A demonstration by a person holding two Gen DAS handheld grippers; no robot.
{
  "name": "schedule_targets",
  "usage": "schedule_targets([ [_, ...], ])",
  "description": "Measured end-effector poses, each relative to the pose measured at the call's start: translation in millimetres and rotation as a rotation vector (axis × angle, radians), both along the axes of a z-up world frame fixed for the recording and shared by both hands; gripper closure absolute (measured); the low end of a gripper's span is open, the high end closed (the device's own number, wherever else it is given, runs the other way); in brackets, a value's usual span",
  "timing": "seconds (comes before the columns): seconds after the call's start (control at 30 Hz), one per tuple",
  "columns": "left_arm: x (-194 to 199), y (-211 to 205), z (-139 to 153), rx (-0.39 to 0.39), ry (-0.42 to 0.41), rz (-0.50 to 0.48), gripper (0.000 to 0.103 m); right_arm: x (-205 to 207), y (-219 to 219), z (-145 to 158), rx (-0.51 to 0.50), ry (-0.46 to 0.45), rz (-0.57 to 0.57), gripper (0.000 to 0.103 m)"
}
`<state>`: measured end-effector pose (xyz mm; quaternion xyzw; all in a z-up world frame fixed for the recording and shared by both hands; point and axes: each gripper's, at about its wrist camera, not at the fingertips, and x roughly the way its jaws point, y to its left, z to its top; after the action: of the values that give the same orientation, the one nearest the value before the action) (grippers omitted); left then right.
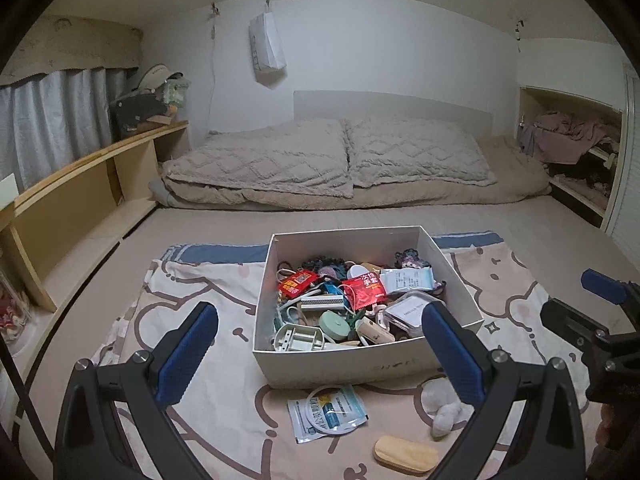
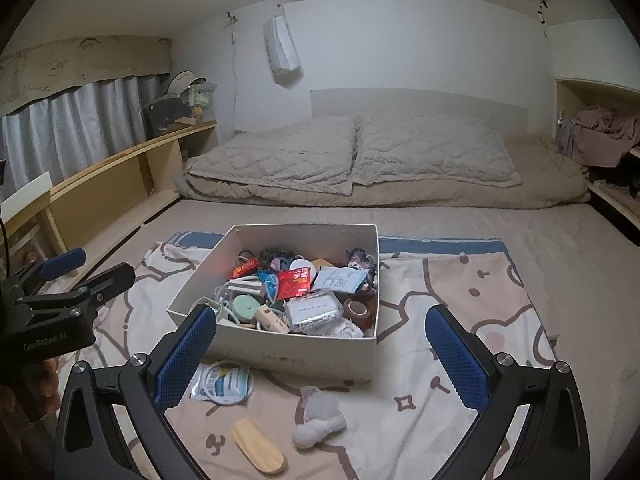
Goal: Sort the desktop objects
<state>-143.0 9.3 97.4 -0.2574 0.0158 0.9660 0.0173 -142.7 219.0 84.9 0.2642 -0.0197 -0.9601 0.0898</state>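
Note:
A white cardboard box (image 1: 340,364) (image 2: 280,356) full of small mixed items sits on a cartoon-print cloth (image 1: 192,280) (image 2: 460,280) on the bed. In front of it lie a flat packet with a white ring (image 1: 326,412) (image 2: 222,384), a white fluffy item (image 1: 442,408) (image 2: 320,416) and an oval wooden piece (image 1: 404,453) (image 2: 258,448). My left gripper (image 1: 320,364) is open and empty, just before the box. My right gripper (image 2: 320,360) is open and empty too, to the right of the left one (image 2: 64,292); it shows in the left wrist view (image 1: 592,304).
A folded beige duvet (image 1: 340,168) (image 2: 360,164) lies at the head of the bed. A wooden shelf (image 1: 80,184) (image 2: 120,172) runs along the left wall. An open cupboard with clothes (image 1: 568,140) (image 2: 600,136) stands at the right.

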Motion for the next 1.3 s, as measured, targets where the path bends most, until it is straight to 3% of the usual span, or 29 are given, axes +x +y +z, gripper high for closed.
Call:
schedule_targets([
  [0.63, 38.0, -26.9, -3.2, 0.059, 0.073, -0.002, 0.0, 35.4, 13.1, -7.2, 0.019, 0.066, -0.07, 0.0],
  [0.8, 46.9, -32.3, 0.9, 0.044, 0.1, 0.01, 0.0, 44.0, 13.8, -8.2, 0.022, 0.078, -0.082, 0.0],
  [1.3, 45.2, -38.2, -35.8, 0.059, 0.036, 0.007, 0.0, 49.3, 1.5, -31.9, 0.042, 0.056, -0.123, 0.0],
])
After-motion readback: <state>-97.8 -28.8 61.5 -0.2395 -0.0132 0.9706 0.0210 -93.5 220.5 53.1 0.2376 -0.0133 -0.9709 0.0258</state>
